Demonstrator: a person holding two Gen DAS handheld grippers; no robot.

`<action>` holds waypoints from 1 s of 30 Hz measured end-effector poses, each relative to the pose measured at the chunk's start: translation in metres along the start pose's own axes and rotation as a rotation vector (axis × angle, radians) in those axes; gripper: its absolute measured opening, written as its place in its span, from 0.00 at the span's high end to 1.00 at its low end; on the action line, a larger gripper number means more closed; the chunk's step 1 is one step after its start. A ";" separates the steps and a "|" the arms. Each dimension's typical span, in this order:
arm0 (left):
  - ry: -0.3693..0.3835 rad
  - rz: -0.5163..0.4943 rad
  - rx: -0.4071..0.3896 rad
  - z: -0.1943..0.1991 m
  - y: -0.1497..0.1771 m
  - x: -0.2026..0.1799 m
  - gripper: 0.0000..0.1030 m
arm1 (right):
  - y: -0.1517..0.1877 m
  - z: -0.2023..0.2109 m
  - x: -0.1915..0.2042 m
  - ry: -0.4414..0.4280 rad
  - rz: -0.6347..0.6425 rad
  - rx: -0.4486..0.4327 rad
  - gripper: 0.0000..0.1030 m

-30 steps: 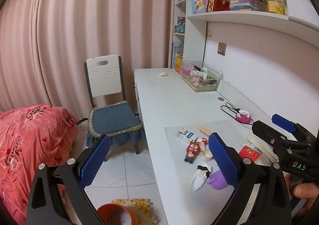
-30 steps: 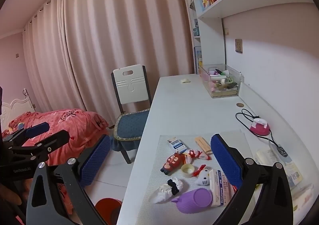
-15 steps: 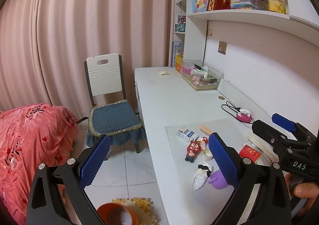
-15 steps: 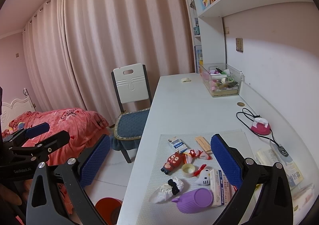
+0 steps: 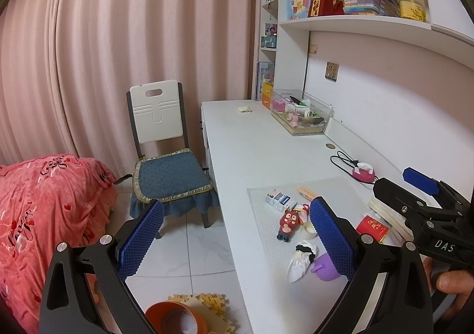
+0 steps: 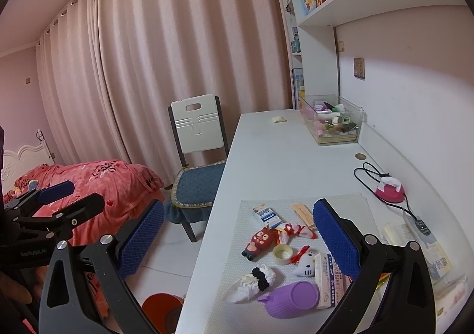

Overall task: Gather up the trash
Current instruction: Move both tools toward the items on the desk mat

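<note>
Here, little has changed: we hold the left gripper (image 5: 234, 237) and right gripper (image 6: 237, 240) with fingers wide apart and empty, above the crumpled tissue (image 6: 251, 282) on the counter (image 6: 284, 162); collection is unstarted.

A white chair (image 5: 157, 115) with a blue cushion (image 5: 171, 175) stands beside the surface (image 5: 251, 150), in front of long pink curtains (image 5: 118, 52). A bed with a red blanket (image 5: 44, 209) is near the chair. A clear box (image 6: 331, 120) sits on the surface by the wall. Shelves (image 5: 355, 18) above hold colourful boxes.
</note>
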State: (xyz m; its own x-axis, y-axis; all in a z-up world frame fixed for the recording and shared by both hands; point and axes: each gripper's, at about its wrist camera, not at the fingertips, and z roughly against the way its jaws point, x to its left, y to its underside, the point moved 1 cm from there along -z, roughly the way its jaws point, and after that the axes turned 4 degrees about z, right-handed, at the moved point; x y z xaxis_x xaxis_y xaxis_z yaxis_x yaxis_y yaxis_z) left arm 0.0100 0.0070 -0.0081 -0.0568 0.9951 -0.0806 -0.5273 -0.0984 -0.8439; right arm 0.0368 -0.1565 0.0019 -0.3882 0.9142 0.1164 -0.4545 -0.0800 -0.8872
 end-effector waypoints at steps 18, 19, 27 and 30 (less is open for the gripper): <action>0.130 -0.112 0.067 -0.005 0.013 -0.027 0.06 | 0.024 0.031 -0.027 0.137 -0.099 0.024 0.04; 0.119 -0.153 0.056 -0.008 0.014 -0.032 0.06 | 0.026 0.033 -0.030 0.147 -0.107 0.026 0.04; 0.206 -0.195 0.136 -0.015 0.023 -0.057 0.05 | 0.042 0.052 -0.050 0.225 -0.166 0.057 0.04; 0.230 -0.208 0.161 -0.019 0.029 -0.066 0.06 | 0.049 0.055 -0.055 0.244 -0.183 0.076 0.04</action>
State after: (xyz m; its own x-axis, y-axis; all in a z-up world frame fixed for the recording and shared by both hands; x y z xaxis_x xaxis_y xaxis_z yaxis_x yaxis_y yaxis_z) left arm 0.0145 -0.0609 -0.0368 0.2494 0.9672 -0.0484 -0.6355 0.1257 -0.7618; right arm -0.0082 -0.2327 -0.0229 -0.0946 0.9839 0.1518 -0.5611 0.0732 -0.8245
